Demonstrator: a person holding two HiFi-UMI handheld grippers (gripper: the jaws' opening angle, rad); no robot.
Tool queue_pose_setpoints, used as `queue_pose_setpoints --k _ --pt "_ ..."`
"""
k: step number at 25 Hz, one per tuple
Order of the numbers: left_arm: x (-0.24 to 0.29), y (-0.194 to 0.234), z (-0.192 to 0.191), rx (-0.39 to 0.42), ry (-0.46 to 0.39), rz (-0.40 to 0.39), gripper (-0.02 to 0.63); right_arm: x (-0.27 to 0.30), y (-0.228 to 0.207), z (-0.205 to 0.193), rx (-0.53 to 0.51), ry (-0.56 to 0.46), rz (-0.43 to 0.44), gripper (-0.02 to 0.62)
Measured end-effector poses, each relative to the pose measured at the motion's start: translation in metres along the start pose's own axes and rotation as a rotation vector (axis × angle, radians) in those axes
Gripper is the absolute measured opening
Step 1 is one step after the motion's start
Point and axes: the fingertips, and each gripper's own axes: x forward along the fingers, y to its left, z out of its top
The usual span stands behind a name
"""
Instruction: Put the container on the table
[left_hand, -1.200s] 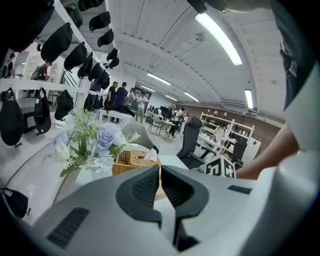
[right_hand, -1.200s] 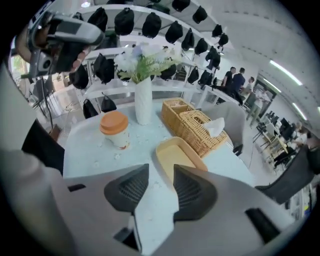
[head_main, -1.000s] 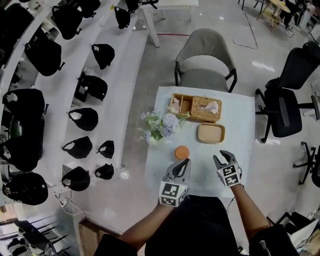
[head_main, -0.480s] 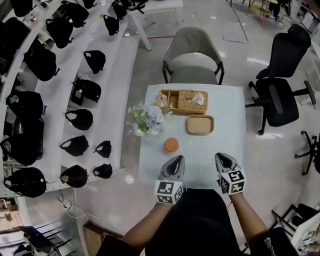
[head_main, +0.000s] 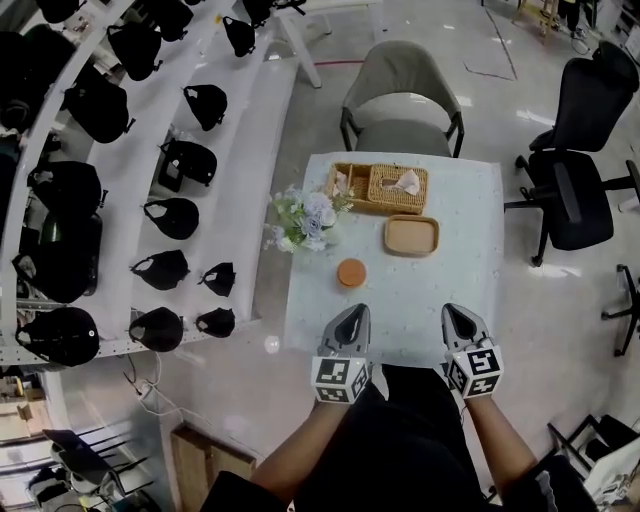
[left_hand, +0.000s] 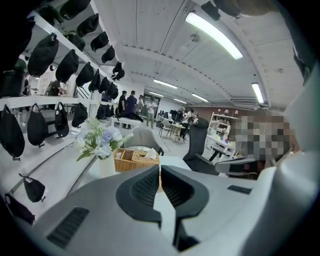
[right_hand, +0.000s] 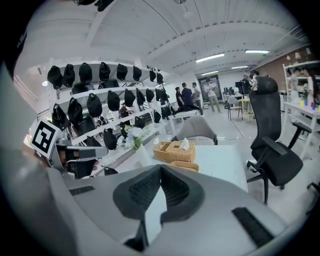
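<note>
Grey jaws of the right claw (head_main: 453, 309) have just been closing and now meet, with nothing between them; a second ago they stood wide. The left claw (head_main: 356, 310) is pressed together and empty too. Both have drawn back to the near edge of the white worktop (head_main: 455, 205). Ahead of the left claw, now apart from it rather than just beside its tip, the orange container (head_main: 351, 272) sits on the worktop. Farther ahead of the right claw lies a tan tray (head_main: 411, 236), then a wicker basket (head_main: 385, 187).
</note>
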Motion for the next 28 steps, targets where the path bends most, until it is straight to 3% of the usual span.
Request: queue_pose_setpoints --k 7,17,22,28 --pt "-0.028 0.003 0.006 -0.013 -0.018 -0.004 0.014 -0.030 0.031 0.018 -0.045 -0.043 -0.030 0.000" --pt "-0.098 0.035 0.083 0.053 -0.178 -0.067 0.015 -0.063 0.098 0.077 -0.140 -0.168 -0.135 0.000" --pt "-0.147 0.062 0.097 0.049 -0.216 -0.085 0.014 -0.077 0.137 0.078 -0.126 -0.188 -0.236 0.000" --pt "-0.195 0.081 0.103 0.088 -0.213 -0.124 0.014 -0.093 0.181 0.081 -0.105 -0.239 -0.248 0.000"
